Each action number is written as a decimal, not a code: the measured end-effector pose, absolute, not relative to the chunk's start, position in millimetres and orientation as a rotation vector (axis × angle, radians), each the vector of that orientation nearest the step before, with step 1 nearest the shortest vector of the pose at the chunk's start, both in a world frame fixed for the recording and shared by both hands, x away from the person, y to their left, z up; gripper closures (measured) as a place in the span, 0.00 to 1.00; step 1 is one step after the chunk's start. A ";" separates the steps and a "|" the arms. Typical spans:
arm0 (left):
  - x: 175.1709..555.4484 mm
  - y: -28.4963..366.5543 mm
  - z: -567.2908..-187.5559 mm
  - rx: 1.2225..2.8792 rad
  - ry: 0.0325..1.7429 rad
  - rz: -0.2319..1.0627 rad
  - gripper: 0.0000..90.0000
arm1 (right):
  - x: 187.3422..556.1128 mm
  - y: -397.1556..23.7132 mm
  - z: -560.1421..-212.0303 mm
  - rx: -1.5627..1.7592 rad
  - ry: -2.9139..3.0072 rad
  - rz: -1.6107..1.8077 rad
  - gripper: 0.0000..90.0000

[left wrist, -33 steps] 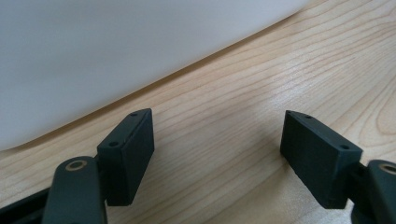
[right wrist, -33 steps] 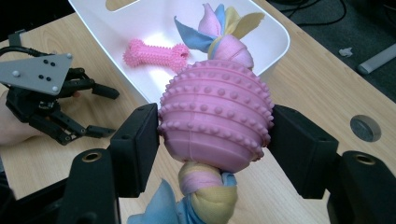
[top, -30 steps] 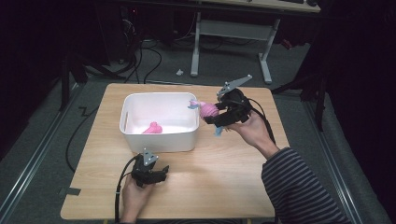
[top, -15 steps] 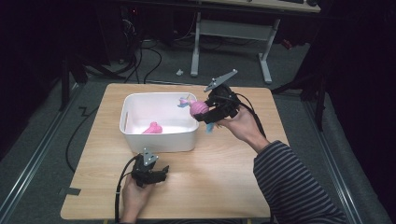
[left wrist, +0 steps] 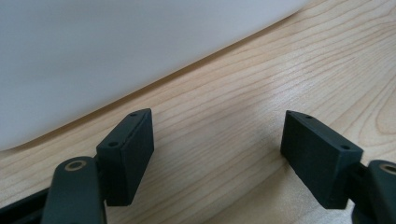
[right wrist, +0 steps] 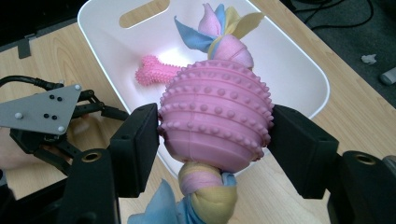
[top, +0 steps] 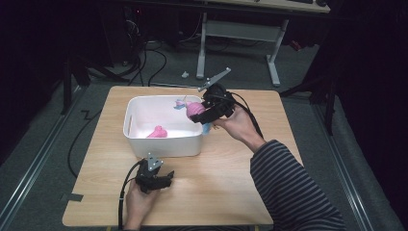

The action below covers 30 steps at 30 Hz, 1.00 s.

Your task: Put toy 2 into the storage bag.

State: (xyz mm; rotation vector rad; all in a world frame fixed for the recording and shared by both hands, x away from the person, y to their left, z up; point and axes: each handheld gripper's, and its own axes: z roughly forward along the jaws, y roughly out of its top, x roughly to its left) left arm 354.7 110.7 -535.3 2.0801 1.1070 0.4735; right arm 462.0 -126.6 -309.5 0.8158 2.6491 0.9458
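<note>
The right tongs [right wrist: 215, 135] are clamped on a pink knobbly ball toy [right wrist: 215, 121], one black jaw pressing each side of it. A knotted fleece rope in pink, blue and yellow runs through the ball, with one tuft sticking out above and one knot hanging below. In the high view the right tongs [top: 204, 113] hold the toy [top: 194, 110] in the air over the right-hand rim of the white plastic tub [top: 163, 144], with the blue end of the rope dangling just outside the tub wall. The person's hand [top: 238, 124] grips the tool from the right, and a striped sleeve [top: 288, 185] runs down to the bottom edge.

Inside the tub [right wrist: 299, 70] a pink spiked bone toy [right wrist: 154, 70] lies on the white floor, towards the near wall; from above the bone [top: 156, 132] sits clear of the held toy. The tub has a slot handle cut into its short wall.

The left tongs [top: 161, 180] rest low on the wooden surface [top: 216, 187], just in front of the tub's near wall, held by the other hand [top: 139, 202]. In their own camera the left tongs [left wrist: 217, 149] stand wide apart with nothing but bare wood grain between them, and the tub's white wall [left wrist: 116, 51] rises close ahead
</note>
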 end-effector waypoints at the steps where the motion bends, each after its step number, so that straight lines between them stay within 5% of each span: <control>1: 354.7 110.7 -535.3 2.081 1.107 0.473 0.29 | 463.0 -124.5 -310.1 0.814 2.654 0.941 0.39; 30: 354.6 110.8 -535.3 2.084 1.103 0.476 0.28 | 475.8 -75.5 -350.5 0.803 2.822 0.783 0.38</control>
